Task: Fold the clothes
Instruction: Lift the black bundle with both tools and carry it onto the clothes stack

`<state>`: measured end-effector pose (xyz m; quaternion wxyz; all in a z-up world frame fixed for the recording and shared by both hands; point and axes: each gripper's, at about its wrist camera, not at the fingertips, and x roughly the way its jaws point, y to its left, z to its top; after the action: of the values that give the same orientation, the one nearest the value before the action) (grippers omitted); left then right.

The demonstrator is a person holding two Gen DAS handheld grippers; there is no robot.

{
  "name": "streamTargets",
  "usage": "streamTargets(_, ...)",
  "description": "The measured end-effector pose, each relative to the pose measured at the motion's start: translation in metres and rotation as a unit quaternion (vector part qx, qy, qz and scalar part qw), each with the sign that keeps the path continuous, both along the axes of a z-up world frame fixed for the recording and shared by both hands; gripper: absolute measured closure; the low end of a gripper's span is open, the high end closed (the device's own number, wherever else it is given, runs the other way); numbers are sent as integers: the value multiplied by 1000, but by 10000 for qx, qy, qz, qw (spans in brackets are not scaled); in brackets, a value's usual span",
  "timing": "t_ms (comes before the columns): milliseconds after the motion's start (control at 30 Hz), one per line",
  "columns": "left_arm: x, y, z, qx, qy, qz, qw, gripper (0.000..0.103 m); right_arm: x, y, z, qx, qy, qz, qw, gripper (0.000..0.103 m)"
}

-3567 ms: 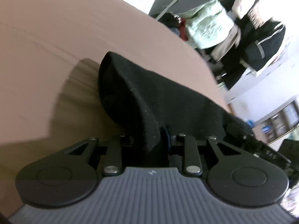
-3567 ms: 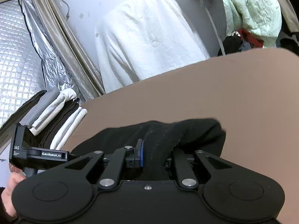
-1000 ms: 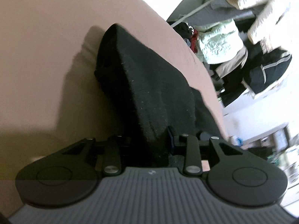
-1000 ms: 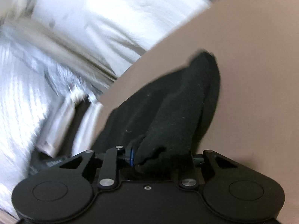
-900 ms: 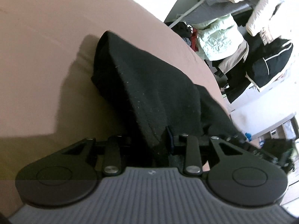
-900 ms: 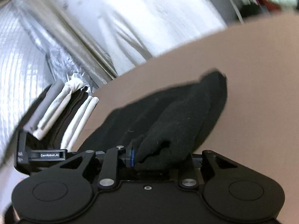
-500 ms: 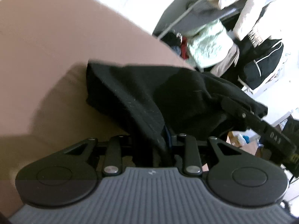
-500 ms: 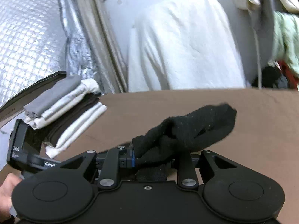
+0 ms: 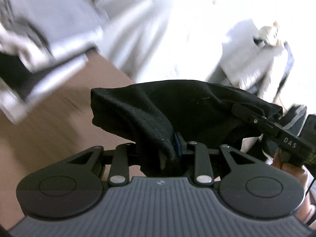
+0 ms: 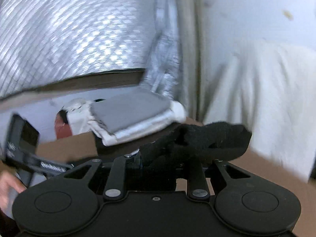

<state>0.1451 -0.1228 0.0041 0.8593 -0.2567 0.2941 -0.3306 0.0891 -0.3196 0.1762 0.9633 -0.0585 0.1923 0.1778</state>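
Both claws, the left gripper [image 9: 167, 148] and the right gripper [image 10: 158, 160], stay pinched on the black garment [image 9: 177, 106]. It has come up off the brown table [image 9: 49, 122] toward the far-left folded stack [image 10: 134, 114], so it looks folded.

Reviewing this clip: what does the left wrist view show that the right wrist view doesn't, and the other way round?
Only the left wrist view shows the right gripper from outside, shut on the black garment's far end, with a hand on its handle. Only the right wrist view shows the silver quilted sheet and the top of the folded stack sharply. Both show the garment held off the brown table, each gripper shut on it, and the stack.
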Motion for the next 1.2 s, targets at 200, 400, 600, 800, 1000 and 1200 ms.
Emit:
streamTargets(200,32,57,69,319,-604,929,9933,77,82,77,69,-433,-537,975,9928,76)
streamTargets(400,120,72,93,1177,-604,1885,9731,77,205,129,115,331,-1100,1486,9822,70)
streamTargets(600,201,91,92,1684,-258,2543,9520,77,365,120,6,3390,1500,439,9277,68)
streamTargets(800,236,108,37,1308,490,2298,9632,76,394,104,-100,4552,2065,-293,8656,58)
streamTargets(1000,228,104,63,997,308,1750,9790,78,395,126,-42,2972,992,-350,9490,84)
streamTargets(1200,232,90,63,1576,923,1113,9769,73,390,138,-27,1361,775,-1034,9822,44)
